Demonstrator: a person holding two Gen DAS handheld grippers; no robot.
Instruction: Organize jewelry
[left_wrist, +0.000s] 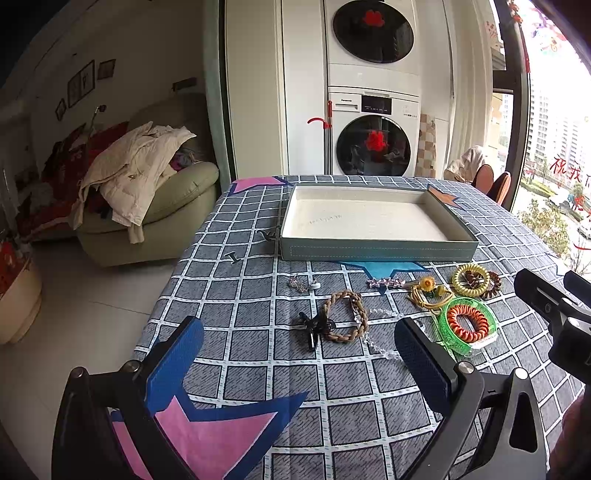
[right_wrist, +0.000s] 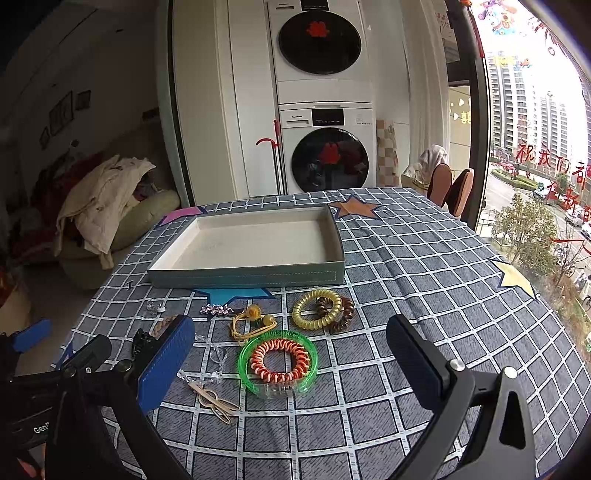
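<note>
Two hand-held grippers hover above a table covered in a grey grid-patterned cloth (right_wrist: 406, 258). The left gripper (left_wrist: 299, 354) has its blue-padded jaws spread wide and holds nothing. The right gripper (right_wrist: 291, 363) is likewise spread wide and empty.

The landmark is a shallow grey-green tray (right_wrist: 247, 275) with a pale lining, lying toward the far side of the table; a faint trace on its floor is too small to identify. All the jewelry lies on the cloth on the near side of the tray, none of it clearly inside.

Nearest the right gripper, well in front of the tray, is a green bangle (right_wrist: 277, 363) with an orange coiled hair tie (right_wrist: 279, 361) lying inside its ring. Closer to the tray sit a yellow coiled tie (right_wrist: 317, 309) touching a brown one (right_wrist: 341, 314). To their left, a yellow cord with beads (right_wrist: 253, 321) and a small star clip (right_wrist: 216, 309). In front of the left gripper lie a braided bracelet (left_wrist: 345, 315), a black claw clip (left_wrist: 314, 326) and a clear bead strand (left_wrist: 380, 345).

Likely risks: closing on the bangle could also snag or spill the tie nested inside it, and the strand overlapping the bracelet may be dragged along, being tangled with it.
</note>
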